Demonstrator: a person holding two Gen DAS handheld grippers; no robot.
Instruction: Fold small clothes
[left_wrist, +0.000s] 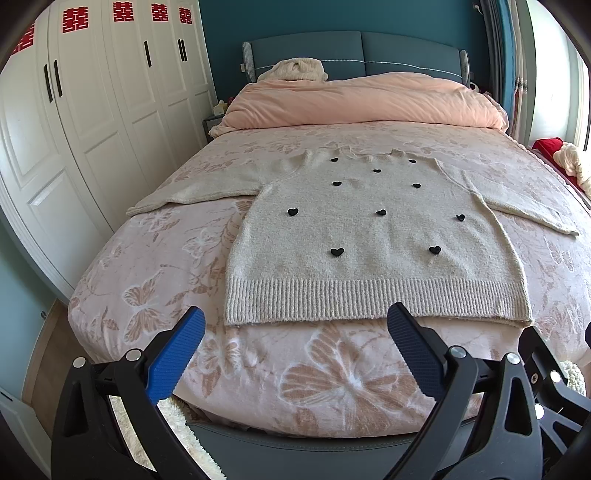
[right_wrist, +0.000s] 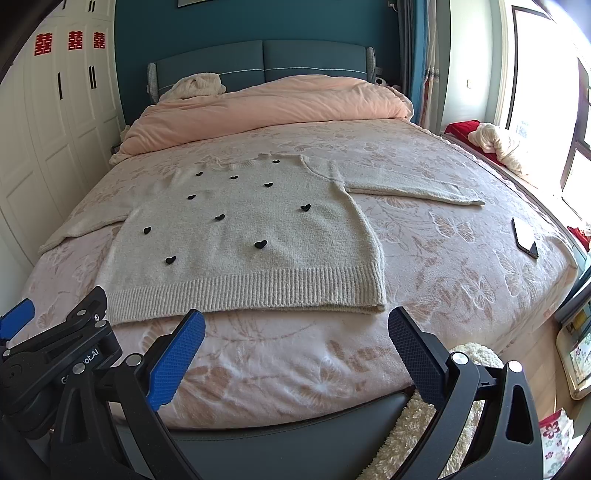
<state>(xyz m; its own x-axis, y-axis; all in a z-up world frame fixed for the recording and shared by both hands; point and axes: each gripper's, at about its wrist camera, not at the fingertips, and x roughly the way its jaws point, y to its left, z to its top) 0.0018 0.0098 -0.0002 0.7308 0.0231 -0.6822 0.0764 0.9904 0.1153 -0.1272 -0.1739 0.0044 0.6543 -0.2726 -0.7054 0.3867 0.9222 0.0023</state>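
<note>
A cream knitted sweater (left_wrist: 369, 236) (right_wrist: 243, 236) with small black hearts lies flat, front up, on the bed, sleeves spread to both sides and ribbed hem toward me. My left gripper (left_wrist: 295, 325) hovers open just short of the hem's middle, holding nothing. My right gripper (right_wrist: 295, 325) is open too, close to the hem's right corner, with empty fingers. In the right wrist view the left gripper (right_wrist: 22, 325) shows at the lower left edge.
The bed (left_wrist: 147, 258) has a pink butterfly-print cover, with a rolled pink duvet (left_wrist: 362, 99) by the headboard. A phone (right_wrist: 524, 236) lies on the bed's right side. White wardrobes (left_wrist: 74, 129) line the left wall. A fluffy rug (right_wrist: 424, 417) lies below the footboard.
</note>
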